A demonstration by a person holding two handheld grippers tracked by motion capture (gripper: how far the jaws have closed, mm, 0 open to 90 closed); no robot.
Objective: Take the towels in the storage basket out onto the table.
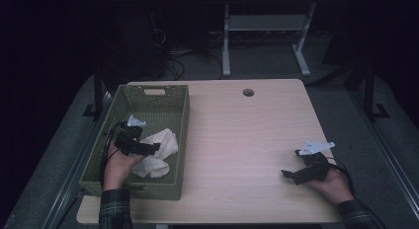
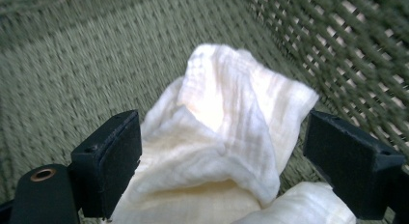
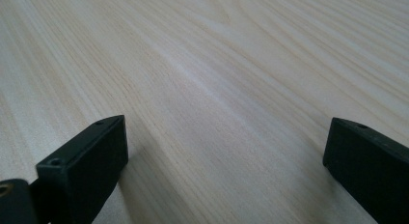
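1. In your high view the room is dim: the upper part and both sides of the frame fall to near black, and the table [image 1: 247,135] is the one lit surface, evenly and softly.
2. That view is soft and slightly grainy, with faint shadows.
3. In your left gripper view the cloth [image 2: 226,137] is overexposed near the frame's centre, its weave washed out there.
4. The basket [image 2: 72,64] weave smears with motion blur, most at the upper right.
5. Your right gripper view is bright and even; the wood grain softens toward the top, and a soft shadow lies beside the lower-left jaw.
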